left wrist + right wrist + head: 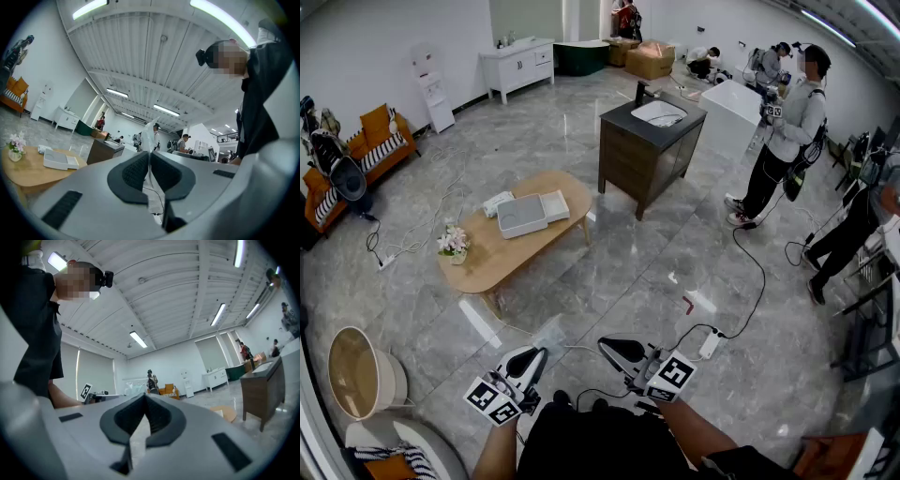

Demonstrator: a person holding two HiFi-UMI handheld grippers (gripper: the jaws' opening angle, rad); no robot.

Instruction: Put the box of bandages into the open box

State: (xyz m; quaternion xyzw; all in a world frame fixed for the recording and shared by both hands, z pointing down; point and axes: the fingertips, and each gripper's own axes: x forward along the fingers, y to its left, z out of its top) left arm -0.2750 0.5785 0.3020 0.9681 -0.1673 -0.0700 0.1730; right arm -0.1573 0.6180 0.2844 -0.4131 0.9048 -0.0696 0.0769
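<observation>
White and small, what we take for the box of bandages (497,202) lies on the oval wooden table (487,261), just beside the open box (525,216). Well apart from them, our left gripper (538,356) pinches a thin clear plastic piece (550,331). Our right gripper (607,346) is pressed together on nothing.

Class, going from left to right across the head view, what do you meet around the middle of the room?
Orange sofa → flower pot → white open box → dark sink cabinet → standing person.
</observation>
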